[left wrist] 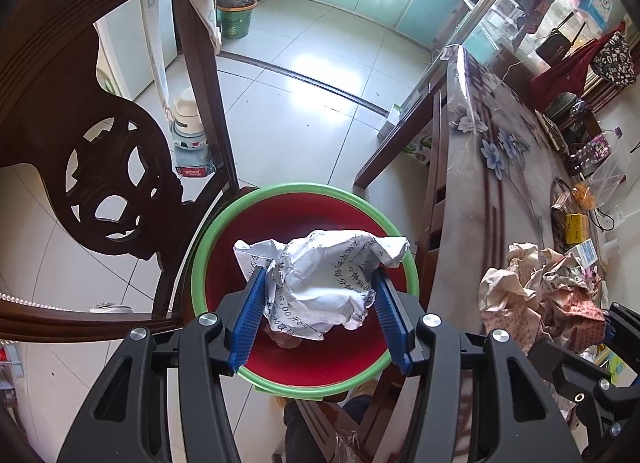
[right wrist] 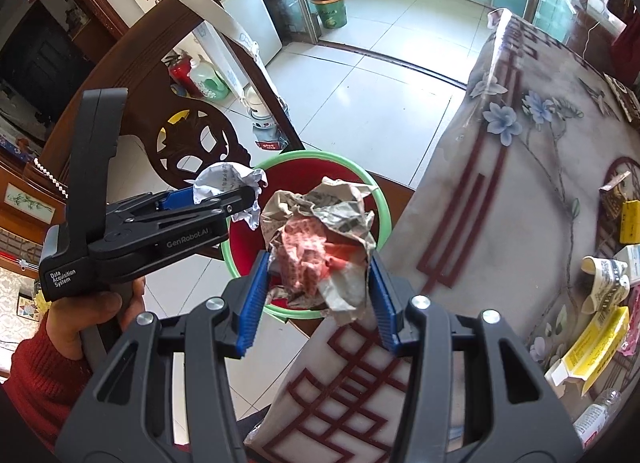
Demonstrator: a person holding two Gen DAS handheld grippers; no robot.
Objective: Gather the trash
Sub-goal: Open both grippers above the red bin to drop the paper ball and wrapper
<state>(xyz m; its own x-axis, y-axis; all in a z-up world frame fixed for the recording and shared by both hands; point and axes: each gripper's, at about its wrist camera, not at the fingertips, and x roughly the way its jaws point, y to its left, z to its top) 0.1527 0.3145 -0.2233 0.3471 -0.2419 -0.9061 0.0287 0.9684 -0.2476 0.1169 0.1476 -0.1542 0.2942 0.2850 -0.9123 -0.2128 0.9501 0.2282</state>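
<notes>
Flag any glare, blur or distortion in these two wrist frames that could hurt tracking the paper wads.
Left wrist view: strong fisheye bending of the chair and table edge; window glare on the floor tiles; white paper wad sharp, print readable. Right wrist view: same barrel distortion with dark corners; floor glare milder; reddish newspaper wad sharp; tablecloth looks slightly soft.

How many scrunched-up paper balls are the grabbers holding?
2. The white printed paper ball in the left gripper, the brownish newspaper ball in the right gripper, both above the red bin.

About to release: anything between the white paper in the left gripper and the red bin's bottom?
Left wrist view: only air beneath the white paper; a small brownish scrap lies on the red bin bottom.
</notes>
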